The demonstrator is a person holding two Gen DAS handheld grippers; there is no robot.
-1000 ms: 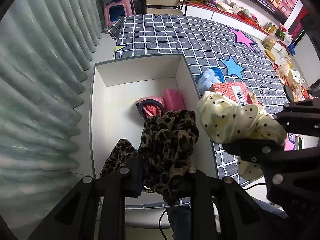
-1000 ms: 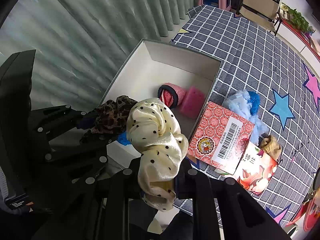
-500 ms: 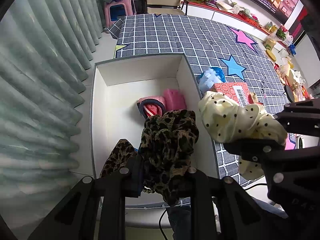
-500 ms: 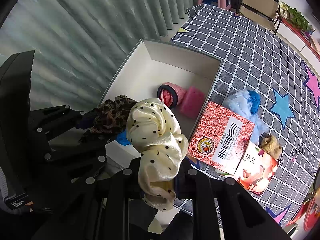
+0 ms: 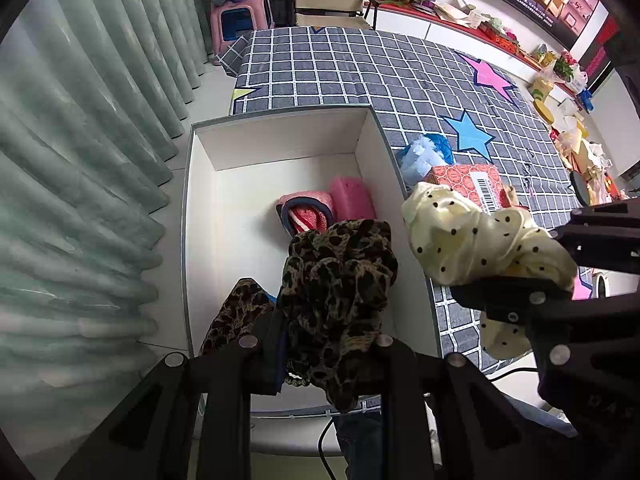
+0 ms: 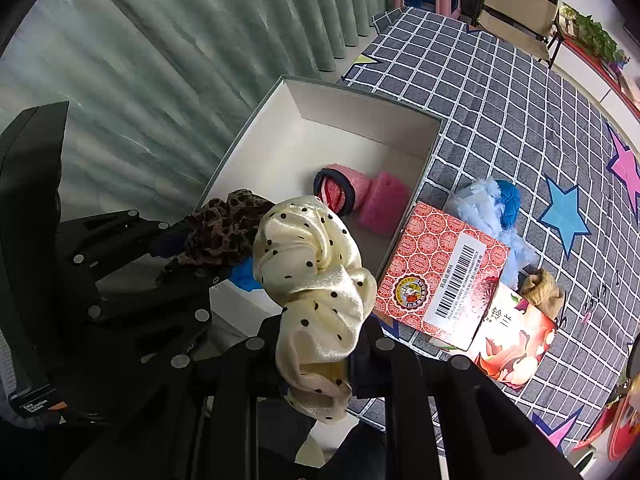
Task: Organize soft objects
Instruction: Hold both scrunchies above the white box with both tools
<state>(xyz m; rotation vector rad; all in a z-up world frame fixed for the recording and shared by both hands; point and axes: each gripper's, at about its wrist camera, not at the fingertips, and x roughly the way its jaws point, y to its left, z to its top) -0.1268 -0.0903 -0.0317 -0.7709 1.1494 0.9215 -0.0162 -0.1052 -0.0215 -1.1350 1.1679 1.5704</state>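
The leopard-print scrunchie (image 5: 340, 292) is up in the air, clamped in the left tool (image 5: 316, 344), hanging right over the near end of the white box (image 5: 280, 136). Beside it, the cream polka-dot scrunchie (image 6: 316, 276) is pinched in the right tool (image 6: 316, 344), jaws tight on the bunched satin, and it sits above the box's near right corner (the left view shows it out past the right-hand wall, over the checked cloth). Both tools point steeply downward, close side by side but not touching.

Down in the box, against the right wall, there's a pink rolled item with a dark rim (image 5: 306, 214) and a pink sponge-like block (image 5: 352, 198) just beside it, the two touching. A second patch of leopard-print fabric (image 5: 240, 312) lies at the near end of the box, with a bit of blue (image 6: 244, 274) showing next to it.

Outside the box, on the grey checked cloth (image 6: 500, 80) with its stars, a red patterned carton (image 6: 436, 276) rests against the box wall, with a fluffy light-blue item (image 6: 492, 208) behind it and a small tan bundle (image 6: 542, 286) to its right. Grey-green curtains (image 5: 80, 140) hang along the left.
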